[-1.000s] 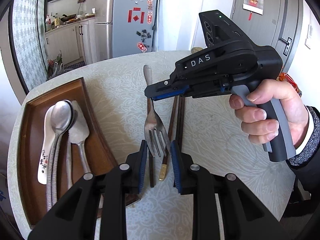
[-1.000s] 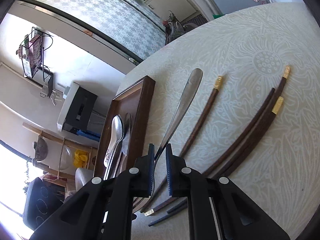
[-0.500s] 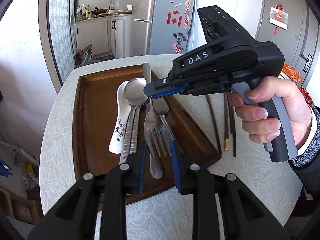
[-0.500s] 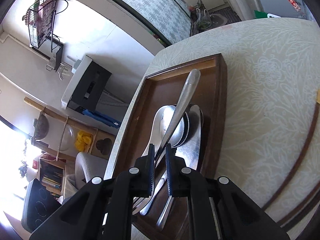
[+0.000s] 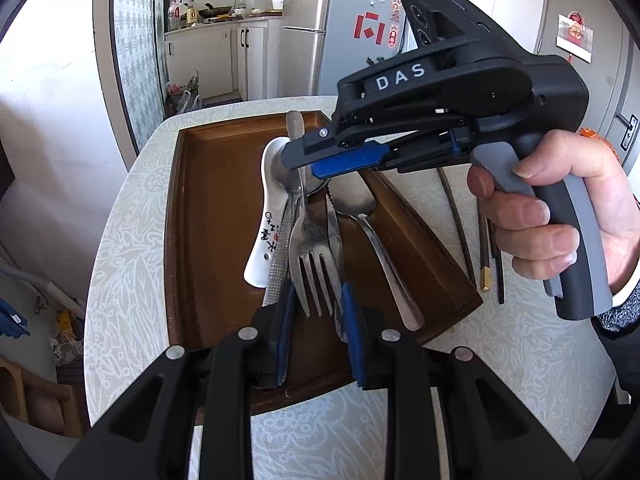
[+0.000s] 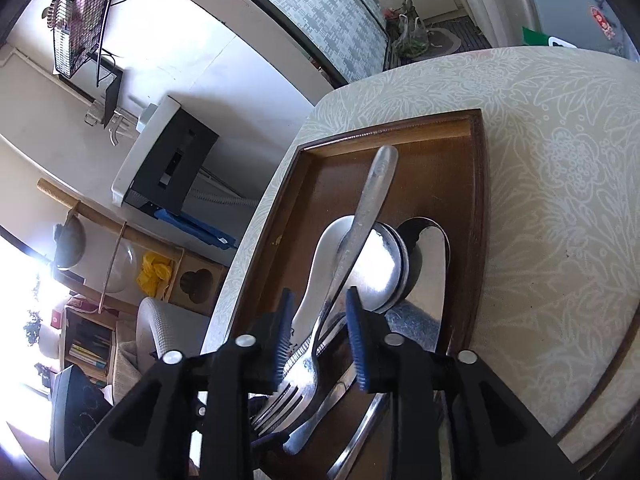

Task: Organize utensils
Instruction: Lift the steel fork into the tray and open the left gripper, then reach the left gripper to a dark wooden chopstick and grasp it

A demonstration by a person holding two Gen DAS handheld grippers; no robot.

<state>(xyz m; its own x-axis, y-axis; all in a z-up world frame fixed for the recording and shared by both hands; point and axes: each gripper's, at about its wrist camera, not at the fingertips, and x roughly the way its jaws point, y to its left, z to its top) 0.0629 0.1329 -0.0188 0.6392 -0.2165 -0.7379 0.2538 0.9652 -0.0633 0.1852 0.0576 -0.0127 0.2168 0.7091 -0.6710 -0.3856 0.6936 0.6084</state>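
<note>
A metal fork [image 5: 310, 248] lies on the spoons in the brown wooden tray [image 5: 208, 216]; it also shows in the right wrist view [image 6: 360, 224]. My right gripper [image 6: 318, 332] is open, its pads either side of the fork's neck without touching it; the left wrist view shows it over the tray [image 5: 304, 156]. My left gripper [image 5: 316, 320] is open around the fork's tines. In the tray lie a white ceramic spoon [image 5: 266, 232], metal spoons [image 5: 356, 204] and a knife [image 5: 332, 224].
Dark wooden chopsticks [image 5: 484, 248] with gold tips lie on the patterned tablecloth [image 5: 132, 216] right of the tray. The tray's right rim [image 6: 478, 216] runs beside the spoons. A fridge [image 5: 340, 28] and kitchen counter stand behind the table.
The right gripper carried the fork from the tablecloth over into the tray and opened, leaving it on the spoons. The left gripper followed alongside.
</note>
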